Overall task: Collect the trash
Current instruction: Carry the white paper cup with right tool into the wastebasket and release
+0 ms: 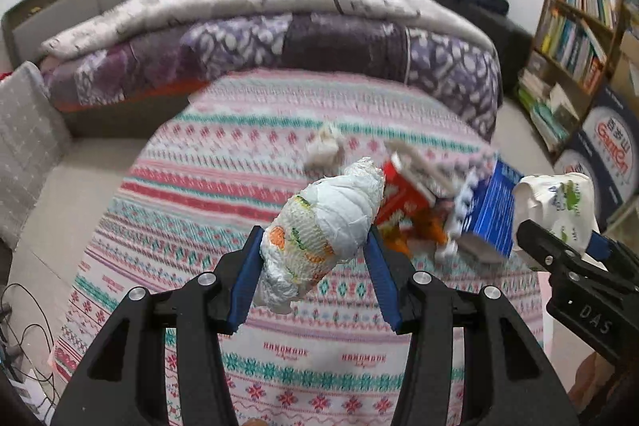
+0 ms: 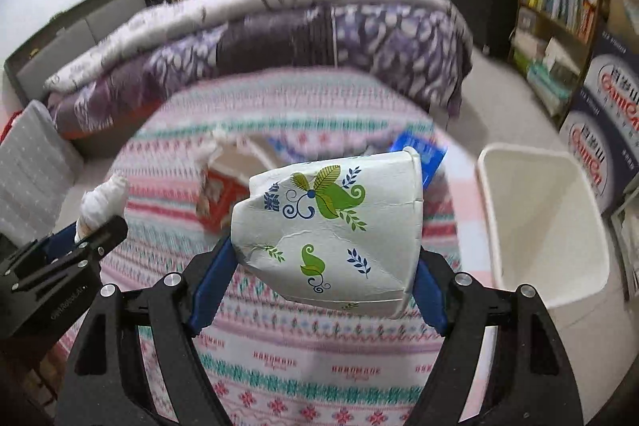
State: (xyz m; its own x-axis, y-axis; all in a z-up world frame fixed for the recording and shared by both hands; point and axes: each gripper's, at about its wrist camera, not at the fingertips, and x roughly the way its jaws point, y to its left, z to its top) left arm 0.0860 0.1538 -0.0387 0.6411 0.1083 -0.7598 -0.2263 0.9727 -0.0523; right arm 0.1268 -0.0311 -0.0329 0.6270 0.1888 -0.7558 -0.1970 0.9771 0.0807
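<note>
My left gripper (image 1: 315, 232) is shut on a rolled white bundle (image 1: 331, 214) with orange and green print, held up above the striped bedspread (image 1: 223, 186). In the right wrist view this bundle (image 2: 104, 198) and the left gripper (image 2: 92, 230) show at the left edge. My right gripper (image 2: 325, 252) is shut on a crumpled white paper cup (image 2: 331, 210) with green leaf print, its sides dented by the blue pads. That cup (image 1: 559, 198) and the right gripper (image 1: 559, 238) appear at the right of the left wrist view. Both loads hang clear of the bed.
On the bed lie a crumpled tissue (image 1: 325, 146), a red box (image 1: 399, 194) and a blue box (image 1: 491, 210). A white bin (image 2: 539, 226) stands on the floor to the right of the bed. Folded quilts (image 1: 279, 38) lie at the far end, a bookshelf (image 1: 575, 38) at right.
</note>
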